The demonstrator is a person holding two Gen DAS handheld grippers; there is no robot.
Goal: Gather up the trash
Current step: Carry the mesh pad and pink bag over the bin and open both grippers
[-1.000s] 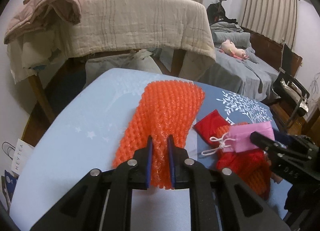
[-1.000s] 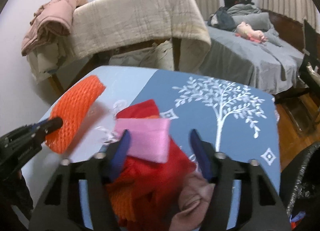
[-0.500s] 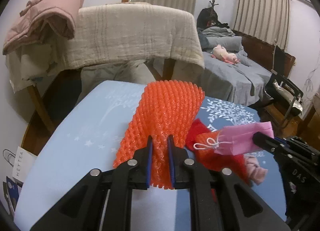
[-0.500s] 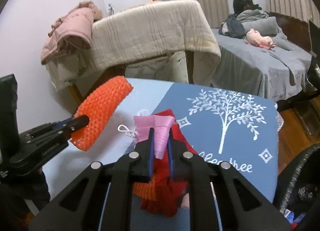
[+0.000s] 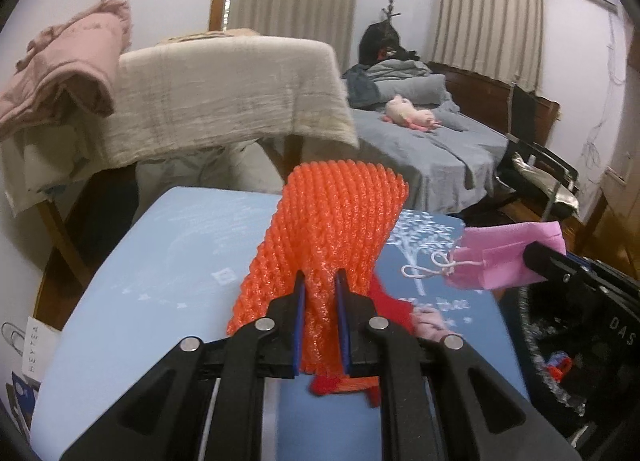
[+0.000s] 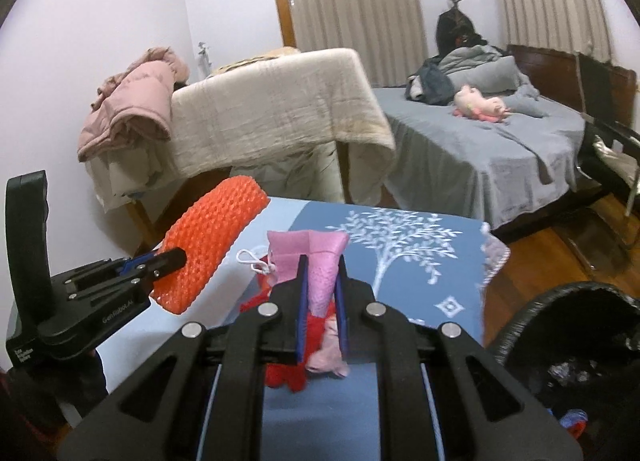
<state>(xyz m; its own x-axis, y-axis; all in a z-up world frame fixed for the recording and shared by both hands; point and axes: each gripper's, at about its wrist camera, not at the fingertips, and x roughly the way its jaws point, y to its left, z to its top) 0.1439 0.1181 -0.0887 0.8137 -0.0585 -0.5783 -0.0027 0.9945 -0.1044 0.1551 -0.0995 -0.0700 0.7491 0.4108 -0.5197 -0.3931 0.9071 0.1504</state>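
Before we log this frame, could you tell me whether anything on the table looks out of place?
Red scraps and a pale pink piece lie crumpled on the blue tablecloth, below the pink drawstring pouch. Nothing looks spilled or damaged.

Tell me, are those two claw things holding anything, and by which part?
Yes. The left gripper pinches the orange foam net at its near end; the right gripper pinches the pink drawstring pouch mid-body.
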